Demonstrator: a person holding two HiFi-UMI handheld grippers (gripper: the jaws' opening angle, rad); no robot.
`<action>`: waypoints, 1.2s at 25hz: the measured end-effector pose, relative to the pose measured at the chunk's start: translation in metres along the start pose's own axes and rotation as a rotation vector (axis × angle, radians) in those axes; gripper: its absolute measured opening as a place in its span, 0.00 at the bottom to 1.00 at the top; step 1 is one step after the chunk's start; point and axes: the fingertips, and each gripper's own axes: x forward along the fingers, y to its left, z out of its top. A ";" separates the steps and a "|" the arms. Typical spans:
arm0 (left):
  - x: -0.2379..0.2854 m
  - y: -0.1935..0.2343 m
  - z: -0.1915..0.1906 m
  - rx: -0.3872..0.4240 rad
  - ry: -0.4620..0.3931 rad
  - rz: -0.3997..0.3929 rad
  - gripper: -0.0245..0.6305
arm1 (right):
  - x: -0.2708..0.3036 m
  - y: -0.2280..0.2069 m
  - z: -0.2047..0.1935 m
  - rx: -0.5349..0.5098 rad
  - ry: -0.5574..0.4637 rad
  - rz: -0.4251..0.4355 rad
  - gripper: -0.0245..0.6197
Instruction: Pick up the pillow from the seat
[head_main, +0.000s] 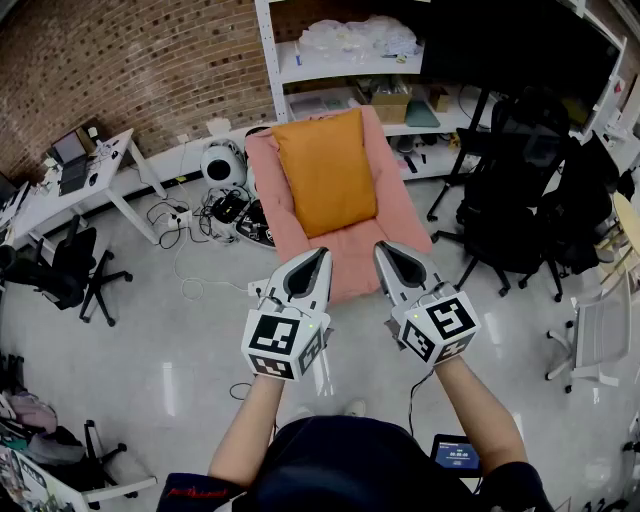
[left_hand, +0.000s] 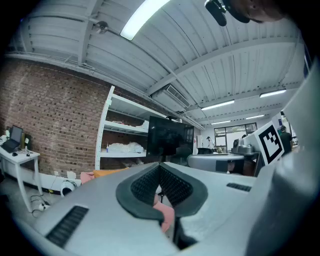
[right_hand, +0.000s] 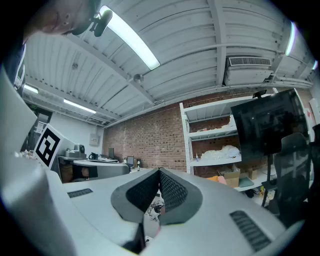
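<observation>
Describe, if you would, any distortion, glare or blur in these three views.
Head view: wide-angle bending of the shelf posts, soft glare patches on the floor, orange pillow sharp. Left gripper view: fisheye with black corners, ceiling light blown out. Right gripper view: same fisheye and dark corners, bright ceiling tube, monitor nearly black.

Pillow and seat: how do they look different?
The pillow is orange; the seat is pink. The pillow is smaller; the seat is bigger and shows past its sides and front. The pillow lies on top; the seat is underneath. Both are roughly rectangular and look soft.
</observation>
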 end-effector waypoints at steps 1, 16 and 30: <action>0.002 0.000 0.000 -0.002 0.000 0.000 0.04 | 0.000 -0.003 0.000 0.000 0.001 0.000 0.06; 0.017 -0.010 -0.003 -0.019 -0.001 0.015 0.04 | -0.009 -0.022 -0.002 0.035 -0.011 0.021 0.06; 0.045 -0.002 -0.008 -0.028 0.014 0.055 0.04 | 0.005 -0.049 -0.009 0.025 0.003 0.058 0.06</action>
